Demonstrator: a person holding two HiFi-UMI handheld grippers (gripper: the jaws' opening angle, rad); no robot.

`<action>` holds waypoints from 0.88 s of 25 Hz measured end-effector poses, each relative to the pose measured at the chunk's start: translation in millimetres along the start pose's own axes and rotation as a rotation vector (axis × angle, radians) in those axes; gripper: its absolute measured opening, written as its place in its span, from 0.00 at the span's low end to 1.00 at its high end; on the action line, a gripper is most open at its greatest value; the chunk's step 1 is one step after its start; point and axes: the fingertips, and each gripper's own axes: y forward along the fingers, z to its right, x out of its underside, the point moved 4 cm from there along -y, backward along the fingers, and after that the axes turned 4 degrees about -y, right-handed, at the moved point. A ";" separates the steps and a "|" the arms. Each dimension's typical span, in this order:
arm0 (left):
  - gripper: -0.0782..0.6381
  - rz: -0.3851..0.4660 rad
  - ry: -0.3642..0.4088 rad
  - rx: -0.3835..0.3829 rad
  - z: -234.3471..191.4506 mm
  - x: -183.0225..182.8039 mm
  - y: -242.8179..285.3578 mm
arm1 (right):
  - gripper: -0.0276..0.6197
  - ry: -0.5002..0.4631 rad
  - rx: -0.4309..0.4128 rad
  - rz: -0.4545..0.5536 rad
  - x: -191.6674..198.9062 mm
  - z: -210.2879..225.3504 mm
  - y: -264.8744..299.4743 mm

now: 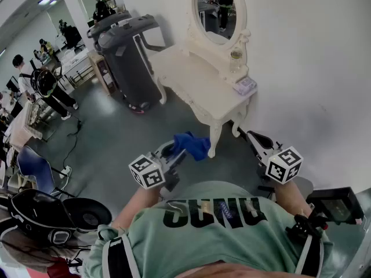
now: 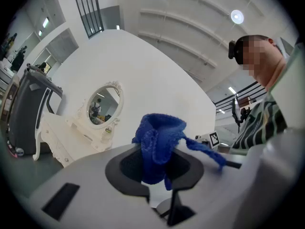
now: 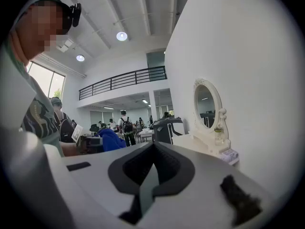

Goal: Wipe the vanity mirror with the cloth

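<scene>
Counter: white vanity counter (image 1: 191,80) against the wall.
Mirror: oval vanity mirror (image 1: 219,10) upright at the counter's back, well apart from both grippers.
Left gripper (image 2: 155,168): fingers clamped on the cloth.
Right gripper (image 3: 151,168): fingers closed together, nothing between.
Cloth (image 2: 159,142): blue knit, bunched, one tail trailing.
Writing: dark shirt lettering (image 1: 211,212), not surely readable.

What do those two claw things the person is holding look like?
The left claw and right claw are pale grey shells with black padding round the mouth. Each carries a white cube printed with black square patterns. The person's top is pale green with dark lettering.
</scene>
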 end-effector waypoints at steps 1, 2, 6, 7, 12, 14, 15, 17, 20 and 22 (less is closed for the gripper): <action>0.23 -0.001 0.003 0.003 -1.1 -0.8 -1.1 | 0.06 -0.001 0.000 0.001 -0.5 -1.4 1.5; 0.23 -0.003 0.005 0.005 -2.1 -1.6 -2.0 | 0.06 -0.002 -0.001 0.002 -1.1 -2.7 2.7; 0.23 -0.011 -0.001 0.010 -3.4 -3.2 -0.1 | 0.06 -0.008 -0.001 0.000 -4.4 -2.8 5.3; 0.23 -0.014 -0.002 0.013 -3.2 -3.1 1.6 | 0.06 -0.008 0.000 0.001 -4.9 -2.1 5.3; 0.23 -0.025 0.001 0.026 -1.5 -0.9 7.9 | 0.06 -0.004 0.007 0.003 -2.3 -0.1 0.6; 0.23 -0.029 0.000 0.029 -1.7 1.7 13.3 | 0.06 0.026 0.022 0.009 1.0 7.5 -2.2; 0.23 -0.031 -0.001 0.030 -2.4 3.6 16.9 | 0.06 0.054 0.028 0.014 3.1 13.2 -3.7; 0.23 -0.036 -0.002 0.031 -3.5 7.9 24.4 | 0.06 0.102 0.029 0.024 7.8 22.8 -7.3; 0.23 -0.046 -0.003 0.037 2.2 11.5 38.6 | 0.06 0.086 0.009 0.018 10.5 27.2 -17.6; 0.23 -0.052 -0.006 0.042 9.5 14.4 51.4 | 0.06 0.058 -0.005 0.009 10.1 30.5 -27.5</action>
